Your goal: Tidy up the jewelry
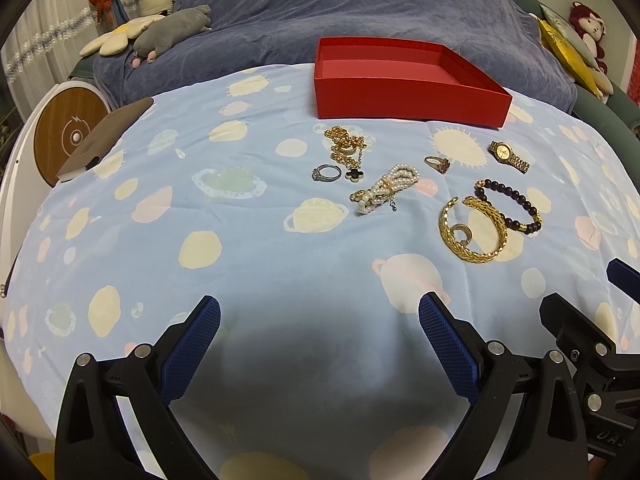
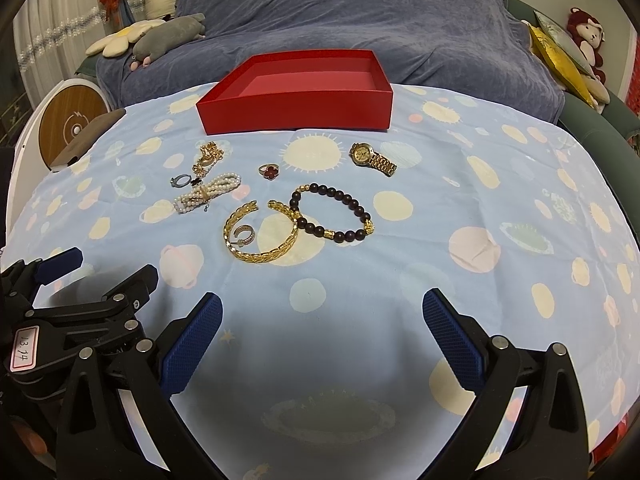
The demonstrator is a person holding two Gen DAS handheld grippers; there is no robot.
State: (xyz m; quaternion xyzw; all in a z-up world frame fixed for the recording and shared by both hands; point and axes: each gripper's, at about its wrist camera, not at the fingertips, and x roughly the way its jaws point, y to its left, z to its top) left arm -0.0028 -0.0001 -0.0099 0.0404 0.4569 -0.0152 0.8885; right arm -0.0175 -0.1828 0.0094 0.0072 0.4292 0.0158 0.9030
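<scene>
Mostly planet-print cloth [image 2: 400,280], blue blanket [image 2: 360,20] behind

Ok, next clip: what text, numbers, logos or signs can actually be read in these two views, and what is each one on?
"13.14": handwritten on a white pink-edged paper label stuck to the black left gripper, seen in the right wrist view.
"DA": pale partial lettering on the black body of the right gripper, cut off by the frame edge.
Lightning-bolt symbol, no words: on the round wooden disc.
Gold wristwatch dial: too small to read.
</scene>
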